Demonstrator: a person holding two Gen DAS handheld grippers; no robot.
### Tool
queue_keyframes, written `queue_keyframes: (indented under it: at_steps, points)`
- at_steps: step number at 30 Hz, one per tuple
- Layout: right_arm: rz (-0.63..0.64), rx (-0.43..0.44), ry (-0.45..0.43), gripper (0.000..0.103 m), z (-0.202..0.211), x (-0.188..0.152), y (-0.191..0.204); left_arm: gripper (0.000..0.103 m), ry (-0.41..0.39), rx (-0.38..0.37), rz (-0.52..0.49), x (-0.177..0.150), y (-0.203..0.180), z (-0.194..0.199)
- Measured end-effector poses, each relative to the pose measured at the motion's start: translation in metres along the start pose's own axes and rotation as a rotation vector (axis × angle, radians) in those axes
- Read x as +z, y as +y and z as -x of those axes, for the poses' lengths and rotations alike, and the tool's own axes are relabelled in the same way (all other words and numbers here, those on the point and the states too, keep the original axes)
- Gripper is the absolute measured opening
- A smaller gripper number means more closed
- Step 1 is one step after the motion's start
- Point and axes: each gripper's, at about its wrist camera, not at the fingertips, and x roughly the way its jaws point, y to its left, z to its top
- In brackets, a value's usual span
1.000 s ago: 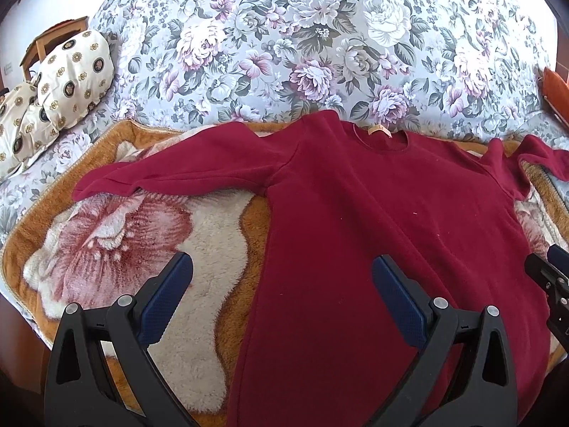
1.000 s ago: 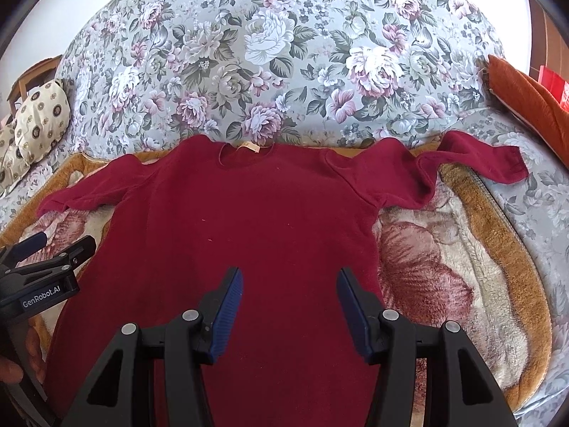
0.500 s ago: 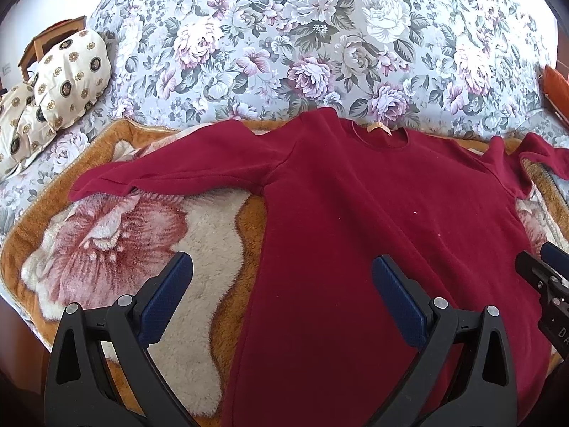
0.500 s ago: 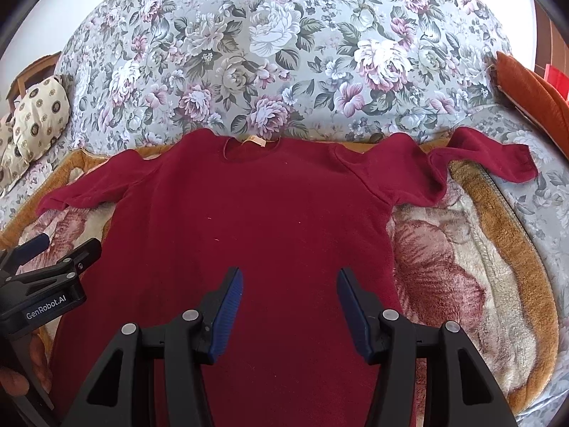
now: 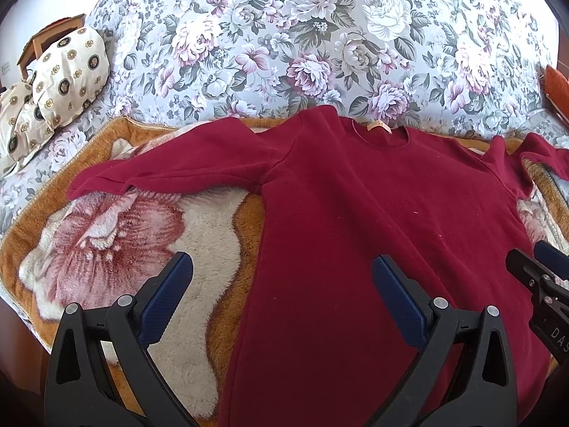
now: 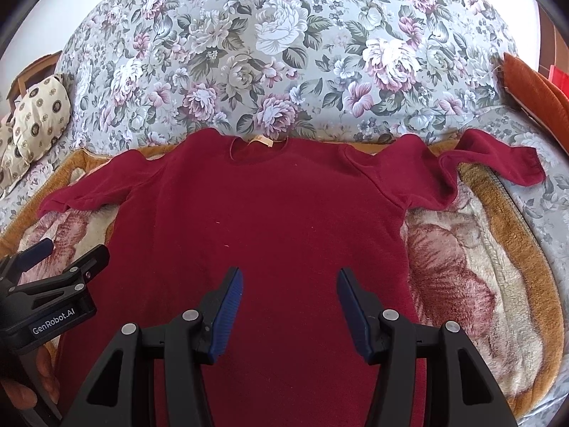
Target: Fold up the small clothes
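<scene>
A dark red long-sleeved sweater (image 5: pixel 373 220) lies flat, front up, on a plush blanket, collar at the far side. It also fills the middle of the right wrist view (image 6: pixel 270 220). Its left sleeve (image 5: pixel 170 170) stretches out to the left. Its right sleeve (image 6: pixel 490 163) is bunched and kinked to the right. My left gripper (image 5: pixel 281 284) is open and empty above the sweater's left side edge. My right gripper (image 6: pixel 290 299) is open and empty above the lower body of the sweater. Each gripper shows at the edge of the other's view.
The orange and cream flower-pattern blanket (image 5: pixel 117 235) lies on a bed with a grey floral cover (image 5: pixel 284 42). Cream patterned pillows (image 5: pixel 67 71) sit far left. An orange cushion (image 6: pixel 533 85) lies at the far right. The bed's near edge is below the grippers.
Both grippers have drifted slightly toward the collar, so the sweater sits a little lower in both views. The jaws have stayed open. The sweater has not moved.
</scene>
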Motion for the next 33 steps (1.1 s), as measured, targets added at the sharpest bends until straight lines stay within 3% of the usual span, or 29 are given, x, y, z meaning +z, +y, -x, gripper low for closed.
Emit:
queue_keyframes:
  at_steps: [33]
  points:
    - [-0.022, 0.003, 0.043, 0.053, -0.018, 0.002, 0.001, 0.102, 0.009, -0.006, 0.003, 0.000, -0.002, -0.006]
